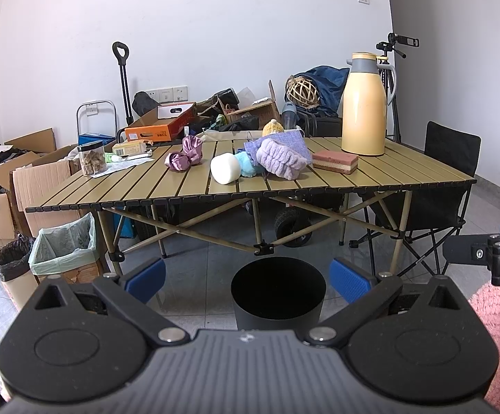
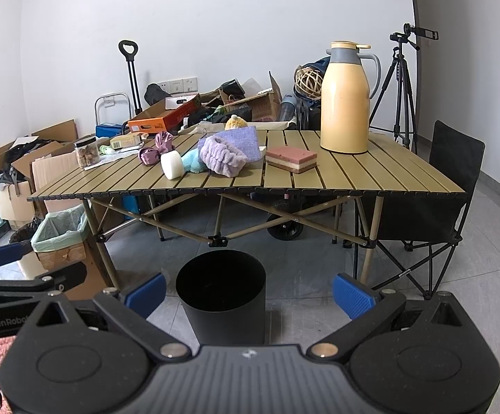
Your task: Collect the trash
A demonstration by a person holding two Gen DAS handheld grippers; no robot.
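Your left gripper (image 1: 248, 281) wide open, holds nothing. Your right gripper (image 2: 250, 291) same. Black bin (image 2: 221, 291) on floor before table (image 2: 405, 181).

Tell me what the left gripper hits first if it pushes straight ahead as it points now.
Probably the black bin, which sits on the floor between the open jaws of the left gripper; depth is uncertain, and the folding table stands behind.

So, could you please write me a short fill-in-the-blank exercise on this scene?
1. The yellow thermos jug stands upright on the ____.
2. The black bin stands on the ____ in front of the table.
3. Both the left gripper and the right gripper are ____.
4. The pink layered sponge lies beside the ____ towel.

Answers: table; floor; open; purple
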